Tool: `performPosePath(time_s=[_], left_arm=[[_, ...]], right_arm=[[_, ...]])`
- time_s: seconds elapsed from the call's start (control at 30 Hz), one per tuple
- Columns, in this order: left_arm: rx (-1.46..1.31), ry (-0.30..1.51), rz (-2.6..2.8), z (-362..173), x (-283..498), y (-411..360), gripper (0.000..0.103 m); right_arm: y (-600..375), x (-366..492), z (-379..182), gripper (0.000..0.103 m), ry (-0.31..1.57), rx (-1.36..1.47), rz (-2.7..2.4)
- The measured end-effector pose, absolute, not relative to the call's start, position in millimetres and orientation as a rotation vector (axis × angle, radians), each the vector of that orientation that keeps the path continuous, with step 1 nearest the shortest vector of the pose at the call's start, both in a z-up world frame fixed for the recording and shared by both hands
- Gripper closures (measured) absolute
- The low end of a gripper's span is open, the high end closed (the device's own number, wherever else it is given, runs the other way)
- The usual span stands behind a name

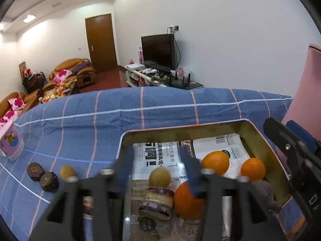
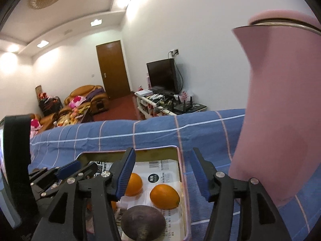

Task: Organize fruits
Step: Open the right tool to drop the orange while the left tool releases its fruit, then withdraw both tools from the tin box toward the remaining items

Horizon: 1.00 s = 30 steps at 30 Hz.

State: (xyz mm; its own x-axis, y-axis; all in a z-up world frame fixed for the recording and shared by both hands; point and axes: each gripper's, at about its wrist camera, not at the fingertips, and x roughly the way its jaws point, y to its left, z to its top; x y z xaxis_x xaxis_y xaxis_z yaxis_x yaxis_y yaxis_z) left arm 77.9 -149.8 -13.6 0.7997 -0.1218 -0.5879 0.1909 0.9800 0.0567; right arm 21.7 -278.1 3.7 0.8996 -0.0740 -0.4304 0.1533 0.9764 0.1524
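A tin tray [image 1: 200, 132] lined with newspaper sits on the blue checked cloth. It holds three oranges [image 1: 215, 162], a small yellow-brown fruit [image 1: 159, 177], a purple-and-white chunk [image 1: 156, 202] and a dark purple fruit [image 2: 143, 224]. My left gripper [image 1: 158, 166] hangs open over the tray's left half, with the yellow-brown fruit lying below its gap, untouched. My right gripper [image 2: 163, 174] is open above the tray's right rim [image 2: 180, 166]. Under its gap lies an orange [image 2: 164, 196], free of the pads. Outside the tray at left lie two dark brown fruits [image 1: 35, 170] and a yellowish one [image 1: 67, 172].
A tall pink jug [image 2: 280, 120] stands close on the right, just beyond the tray. At the cloth's left edge stands a pink cartoon cup [image 1: 11, 142]. Beyond the table's far edge are a TV stand, sofas and a door.
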Motion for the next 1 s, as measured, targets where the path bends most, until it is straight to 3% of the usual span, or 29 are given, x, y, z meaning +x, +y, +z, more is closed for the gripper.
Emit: performPosePath(time_s=[0.03, 0.1, 0.17, 0.2, 0.3, 1.0], left_arm=[[0.118, 0.608, -0.159, -13, 75, -148, 0.029], [0.117, 0.577, -0.148, -9, 70, -147, 0.022], [0.109, 0.553, -0.136, -8, 68, -143, 0.007], [0.101, 0.536, -0.123, -6, 65, -141, 0.004], [0.087, 0.505, -0.116, -3, 61, -136, 0.002], [0.077, 0.433, -0.107, -1, 28, -116, 0.0]], right_arm=[[-280, 21, 4, 0.037, 0.436, 0.185, -0.122], [-280, 18, 6, 0.035, 0.428, 0.18, -0.13], [-279, 16, 7, 0.031, 0.419, 0.175, -0.137], [-279, 14, 8, 0.028, 0.416, 0.174, -0.141], [-279, 10, 10, 0.024, 0.399, 0.174, -0.153], [-265, -6, 14, 0.023, 0.362, 0.111, -0.221]])
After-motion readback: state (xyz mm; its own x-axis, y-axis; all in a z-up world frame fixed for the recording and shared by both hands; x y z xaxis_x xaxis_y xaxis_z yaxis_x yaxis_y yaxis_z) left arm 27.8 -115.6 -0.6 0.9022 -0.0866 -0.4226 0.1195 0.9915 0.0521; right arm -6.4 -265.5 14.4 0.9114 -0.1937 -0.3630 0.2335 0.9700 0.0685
